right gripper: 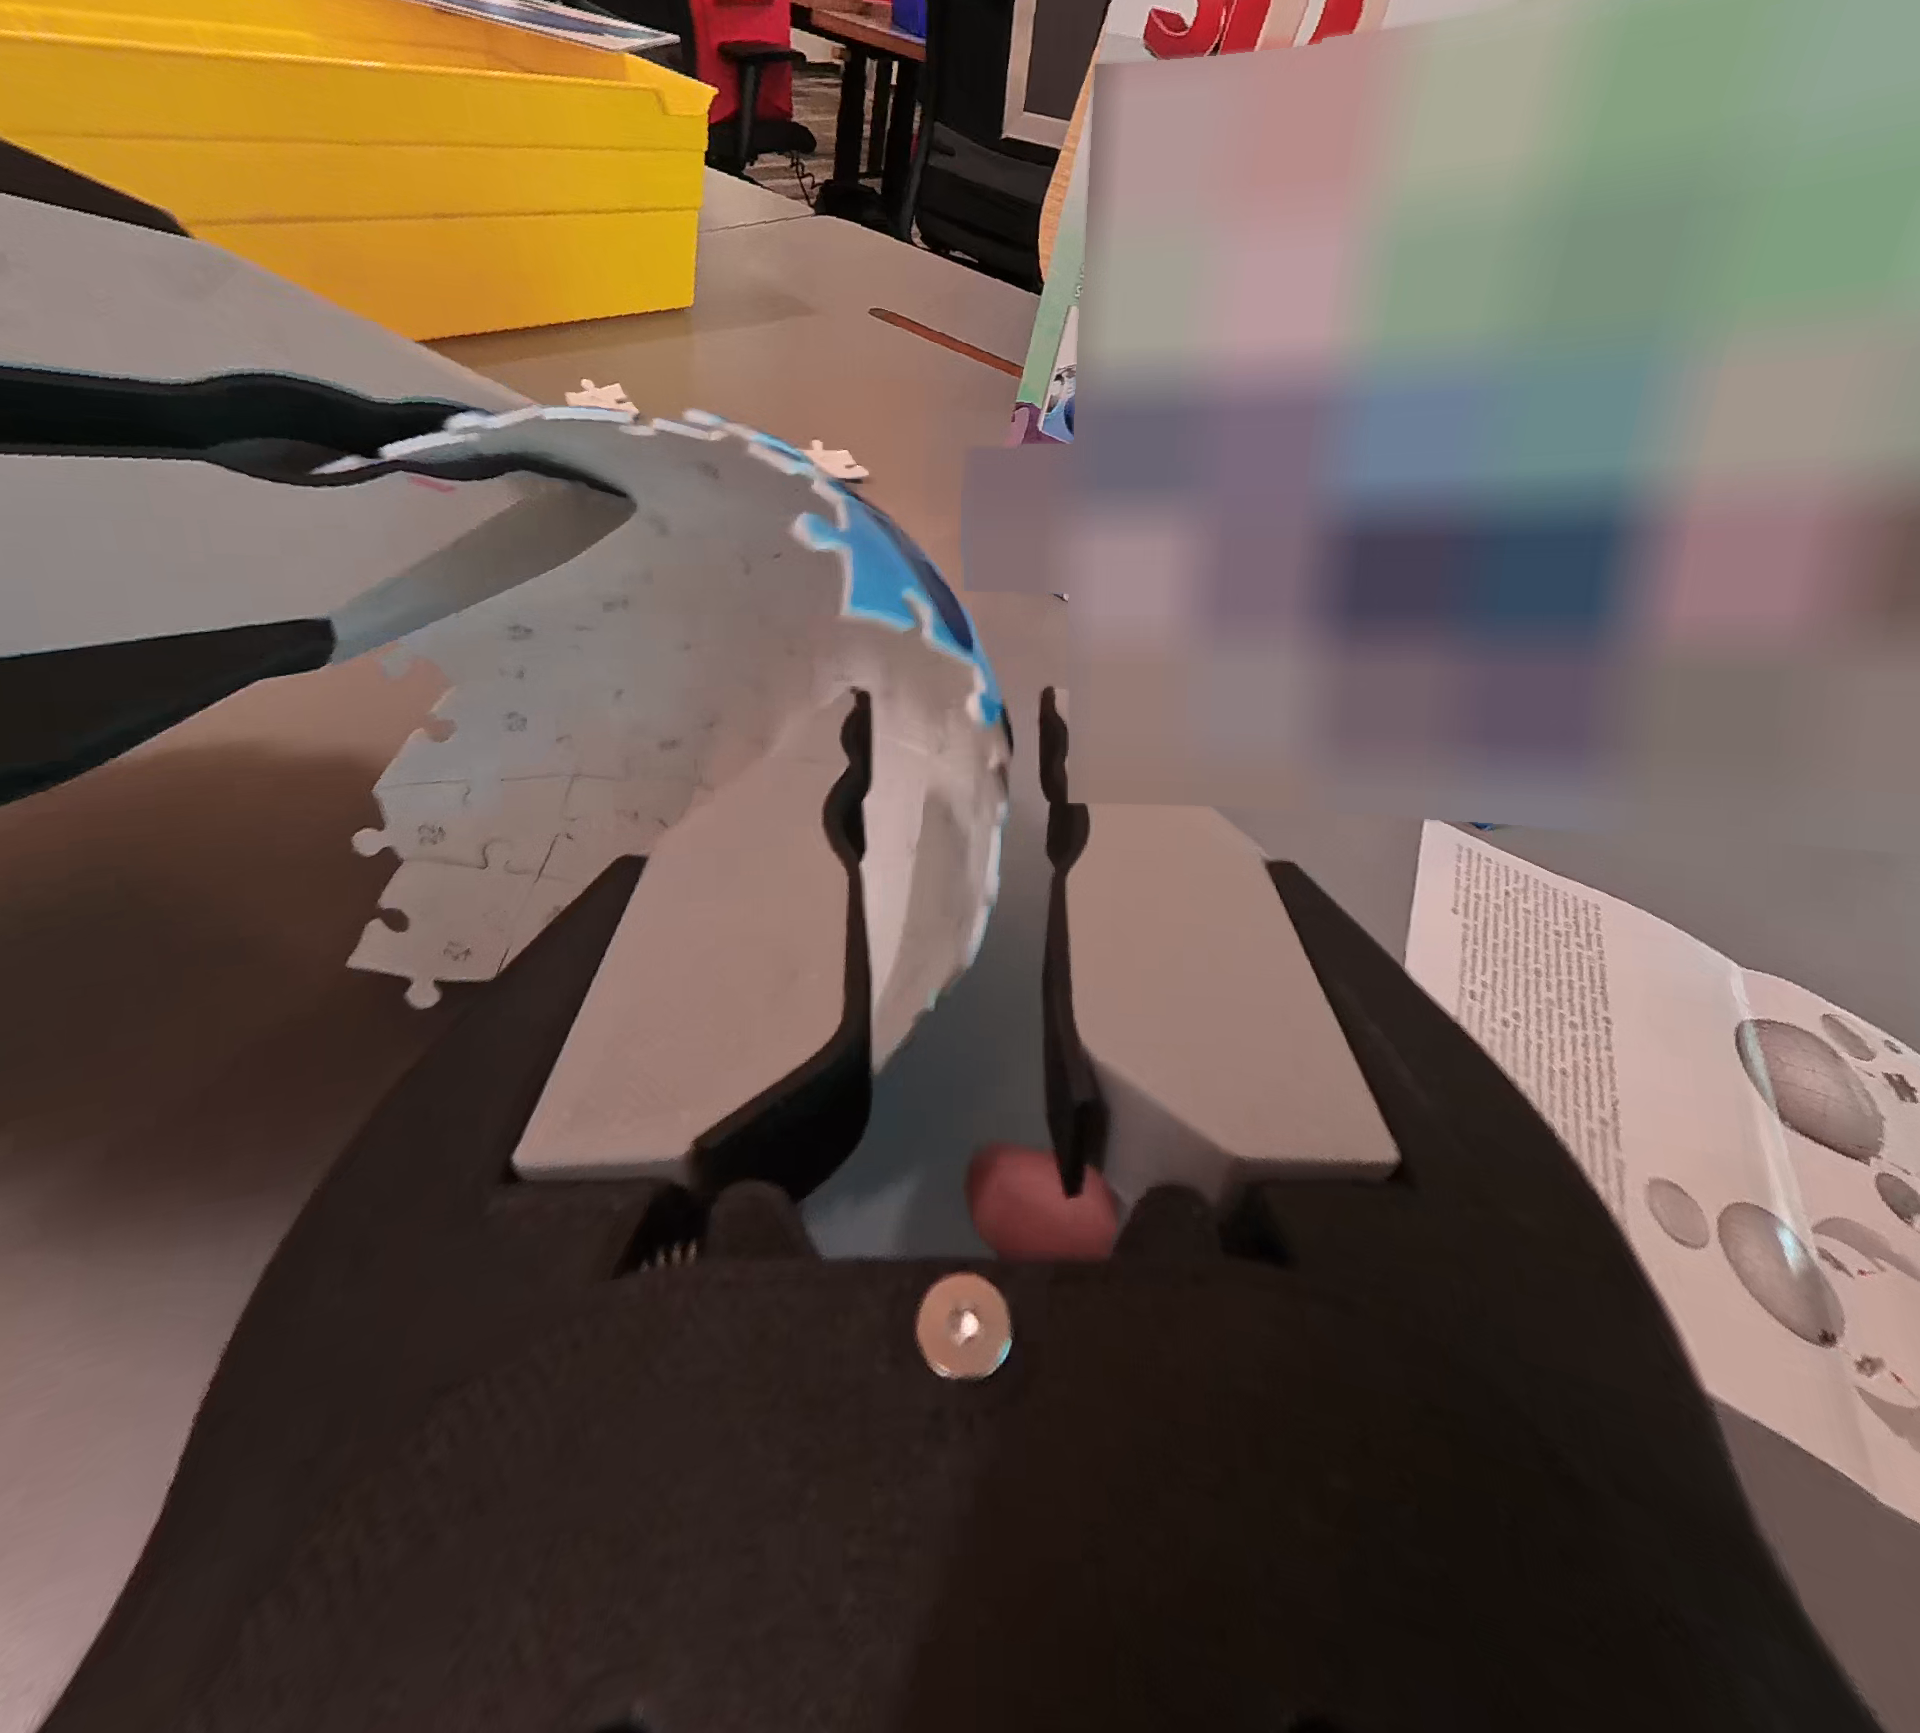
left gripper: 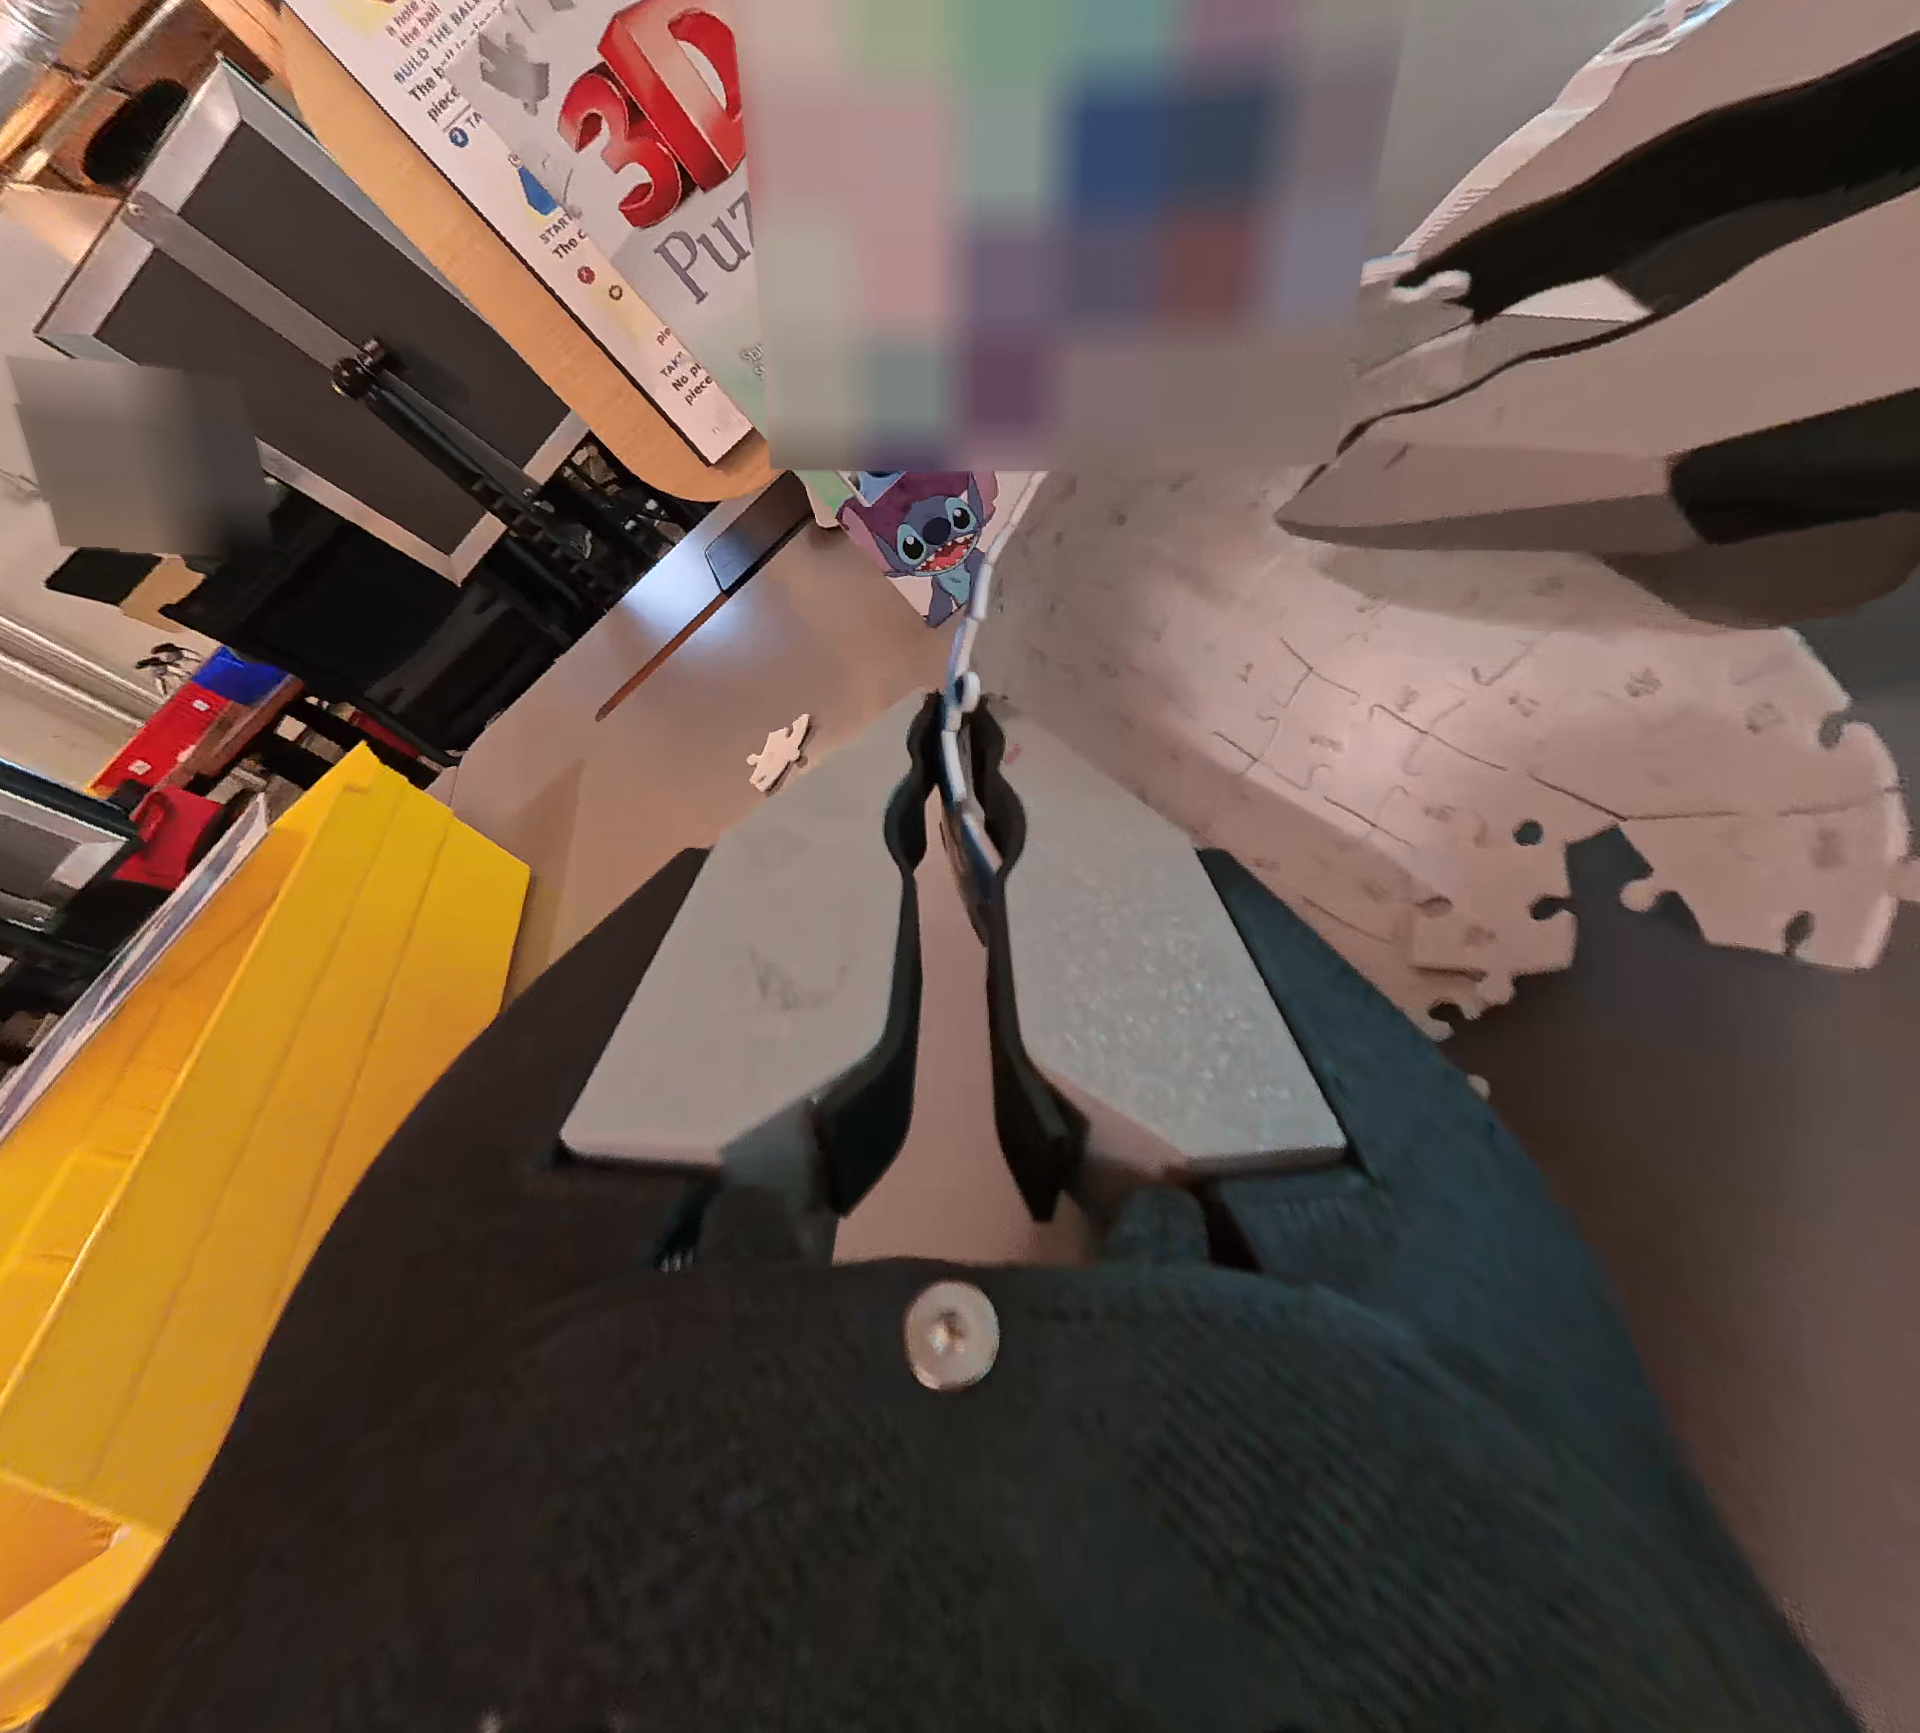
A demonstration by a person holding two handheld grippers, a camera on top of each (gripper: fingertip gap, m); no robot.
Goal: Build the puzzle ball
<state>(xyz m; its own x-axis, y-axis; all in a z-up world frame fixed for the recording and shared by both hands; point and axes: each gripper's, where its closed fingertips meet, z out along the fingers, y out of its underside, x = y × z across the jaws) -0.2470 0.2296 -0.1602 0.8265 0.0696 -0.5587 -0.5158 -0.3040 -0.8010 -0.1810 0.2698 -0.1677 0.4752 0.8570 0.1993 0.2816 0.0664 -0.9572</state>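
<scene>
Left wrist view. The left gripper is seen closed on the rim of the partly built puzzle ball, the edge of the shell being pinched between its tips. The grey, numbered inner face of the curved shell spreads to the right of and beyond the claw, ending in a ragged border of tabs and sockets. The right gripper enters from the upper right, just beside the far rim. A loose puzzle piece lies on the table to the left of the tips, apart from them. A yellow bin stands farther left, and the puzzle box stands ahead.

Right wrist view. The right gripper is held parted, with the near edge of the shell passing between its fingers; no contact can be confirmed. The blue printed outer face shows along the rim ahead of the tips. The left gripper clamps the far rim at the left. An instruction sheet lies to the right of the claw.

Step in hand: the unfinished shell is judged to be steadied for a further piece. The next move probably requires a loose piece to be fetched by the free claw and its tabs aligned with the open border while the shell is held firm.
</scene>
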